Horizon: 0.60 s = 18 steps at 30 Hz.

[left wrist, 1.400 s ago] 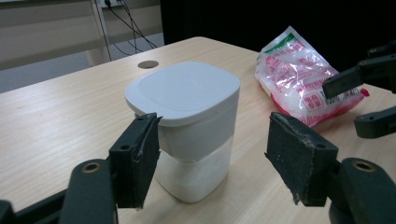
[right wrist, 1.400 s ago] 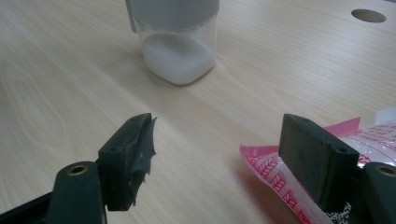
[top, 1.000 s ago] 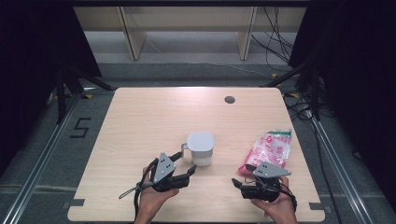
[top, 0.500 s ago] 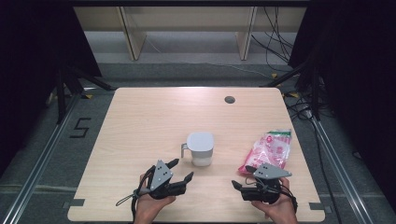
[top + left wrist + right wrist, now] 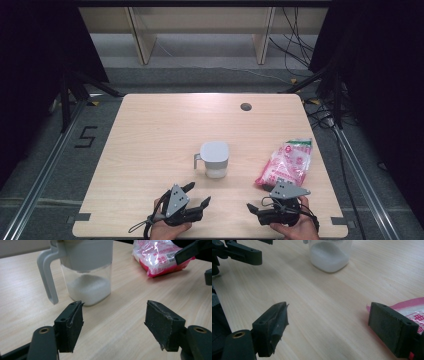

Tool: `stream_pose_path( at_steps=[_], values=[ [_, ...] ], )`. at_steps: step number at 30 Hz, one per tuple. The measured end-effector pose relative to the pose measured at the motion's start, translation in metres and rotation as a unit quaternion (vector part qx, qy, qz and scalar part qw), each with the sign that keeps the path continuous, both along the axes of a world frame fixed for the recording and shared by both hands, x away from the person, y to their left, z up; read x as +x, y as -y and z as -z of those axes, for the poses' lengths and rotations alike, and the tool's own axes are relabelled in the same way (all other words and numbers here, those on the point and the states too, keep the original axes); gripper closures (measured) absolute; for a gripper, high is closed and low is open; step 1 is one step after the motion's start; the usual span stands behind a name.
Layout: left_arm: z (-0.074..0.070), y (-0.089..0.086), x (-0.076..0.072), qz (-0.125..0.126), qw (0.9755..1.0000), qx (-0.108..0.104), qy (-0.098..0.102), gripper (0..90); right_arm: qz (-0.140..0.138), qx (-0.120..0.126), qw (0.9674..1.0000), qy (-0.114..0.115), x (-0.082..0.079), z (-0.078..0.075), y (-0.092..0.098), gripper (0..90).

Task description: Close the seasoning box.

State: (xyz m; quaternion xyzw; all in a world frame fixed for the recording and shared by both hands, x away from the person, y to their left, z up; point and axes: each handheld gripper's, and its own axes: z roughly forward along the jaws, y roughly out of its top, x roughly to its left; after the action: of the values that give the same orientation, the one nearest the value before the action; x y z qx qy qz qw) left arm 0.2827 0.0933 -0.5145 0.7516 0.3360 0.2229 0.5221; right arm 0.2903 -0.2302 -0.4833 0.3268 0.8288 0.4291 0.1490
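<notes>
The left gripper (image 5: 196, 195) sits low at the near edge of the light wooden table (image 5: 150, 140), its jaws spread wide with nothing between them; in the left gripper view its black pads (image 5: 72, 325) frame bare wood, and just beyond them stands the clear plastic jug with a grey lid and grey handle (image 5: 85, 272), holding a low heap of white powder; the jug is near but apart from the pads, its handle turned toward the left pad. The right gripper (image 5: 252, 209), also at the near edge, has just been opening its jaws and they now stand wide and empty; in the right gripper view one pad overlaps the near corner of the pink and white plastic packet (image 5: 412, 310), whether touching it I cannot tell; the jug lies farther off, ahead and to the left. From above, the jug (image 5: 215, 159) stands mid-table between the two hands, and the packet (image 5: 287, 162) lies to its right, just ahead of the right gripper.

I judge this to be the approach stage, nothing yet grasped; the next move probably calls for the left gripper to advance and close on the jug's handle or body to steady it, and the right to close on the packet's near edge; the soft packet may crumple or slip under the pads.
</notes>
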Motion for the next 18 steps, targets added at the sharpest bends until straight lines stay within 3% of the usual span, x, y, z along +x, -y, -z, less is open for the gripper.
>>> stream_pose_path(
  at_steps=[1,2,3,5,6,7,8,14,15,17,18],
  values=[
    [0.0000,0.0000,0.0000,0.000,1.0000,0.000,0.000,29.9,-0.004,0.003,1.0000,-0.007,-0.0005,0.0006,0.0002,17.0],
    [0.0027,-0.0018,0.0008,0.013,0.9997,0.016,0.013,29.9,0.004,0.001,1.0000,-0.005,-0.0022,0.0006,0.0007,16.9],
    [0.0033,-0.0021,-0.0005,0.011,0.9998,0.019,0.005,29.9,0.000,0.000,1.0000,-0.004,-0.0019,0.0010,0.0016,16.9],
    [0.0044,-0.0022,0.0000,0.012,0.9998,0.014,0.007,29.9,-0.004,-0.004,1.0000,0.001,-0.0019,0.0009,0.0026,16.9],
    [0.0050,-0.0021,-0.0017,-0.001,1.0000,0.009,-0.002,29.9,0.000,-0.002,0.9999,-0.010,-0.0043,0.0012,0.0032,17.0],
    [0.0050,-0.0028,-0.0019,-0.003,0.9999,0.010,-0.003,29.9,0.001,-0.003,1.0000,-0.005,-0.0053,0.0021,0.0031,17.0],
    [0.0052,-0.0039,-0.0003,0.003,0.9999,0.013,0.009,29.9,-0.002,-0.006,0.9999,-0.009,-0.0059,0.0029,0.0034,17.0],
    [0.0037,-0.0065,-0.0010,0.007,0.9998,0.016,0.013,29.8,-0.011,-0.015,0.9998,-0.009,-0.0084,0.0059,0.0038,17.0],
    [0.0047,-0.0050,-0.0034,0.000,1.0000,0.005,-0.002,29.7,-0.010,-0.020,0.9997,-0.012,-0.0085,0.0063,0.0041,17.0],
    [0.0039,-0.0066,-0.0017,0.008,0.9998,0.014,0.009,29.7,-0.009,-0.020,0.9997,-0.009,-0.0088,0.0069,0.0032,17.0],
    [0.0045,-0.0053,-0.0034,0.000,1.0000,0.003,-0.002,29.7,-0.011,-0.019,0.9997,-0.014,-0.0095,0.0069,0.0025,17.0]
  ],
)
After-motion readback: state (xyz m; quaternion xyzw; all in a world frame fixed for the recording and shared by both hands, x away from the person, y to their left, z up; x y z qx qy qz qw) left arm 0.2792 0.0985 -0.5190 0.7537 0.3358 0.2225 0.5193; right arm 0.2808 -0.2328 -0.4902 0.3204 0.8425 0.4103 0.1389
